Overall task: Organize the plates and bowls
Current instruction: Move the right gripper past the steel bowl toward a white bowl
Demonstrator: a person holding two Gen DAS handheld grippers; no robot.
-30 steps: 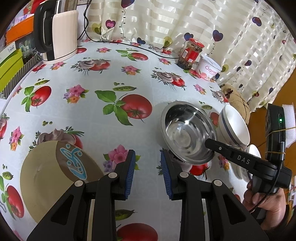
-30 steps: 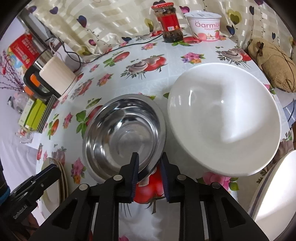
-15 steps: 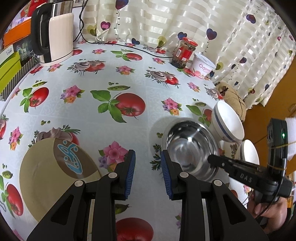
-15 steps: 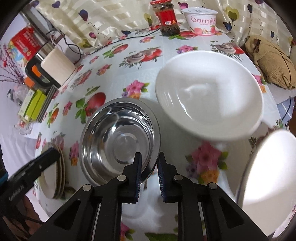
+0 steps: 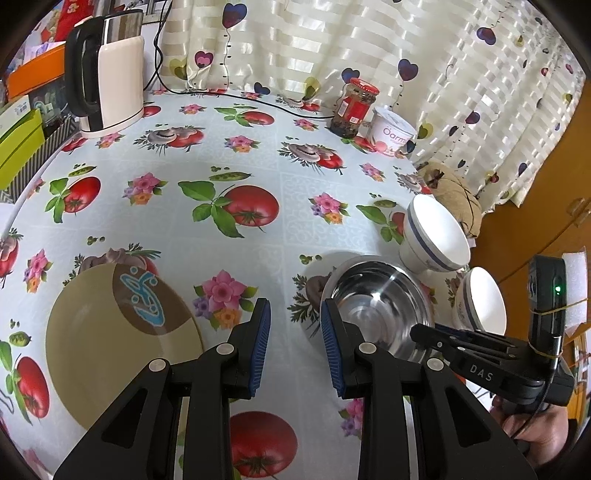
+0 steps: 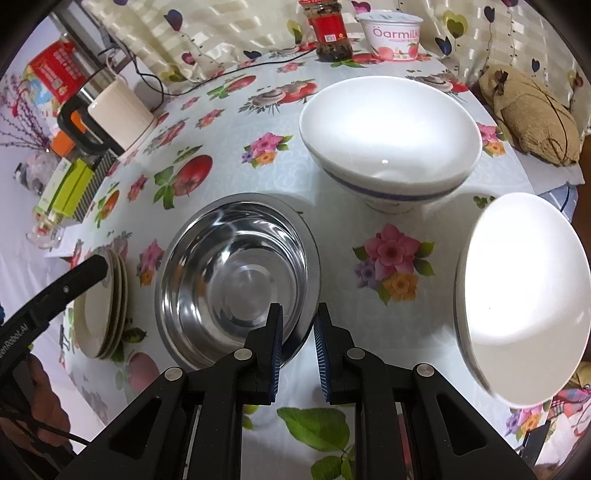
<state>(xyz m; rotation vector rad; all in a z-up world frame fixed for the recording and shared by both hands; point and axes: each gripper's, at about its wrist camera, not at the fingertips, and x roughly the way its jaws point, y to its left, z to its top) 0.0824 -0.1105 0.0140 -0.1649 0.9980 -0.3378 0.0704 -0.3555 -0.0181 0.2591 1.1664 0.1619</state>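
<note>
The white yogurt tub (image 6: 393,35) at the far edge of my table reads "Oarmilk", with two dots over the O and the last letter partly cut off. My right gripper (image 5: 476,365) carries "DAS" in white on its black arm. The red jar (image 6: 330,31) has a label too small to read.

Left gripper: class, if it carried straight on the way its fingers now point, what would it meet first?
Most likely the bare tablecloth between the tan plate and the steel bowl; nothing lies between the left gripper fingers, though depth is uncertain.
</note>
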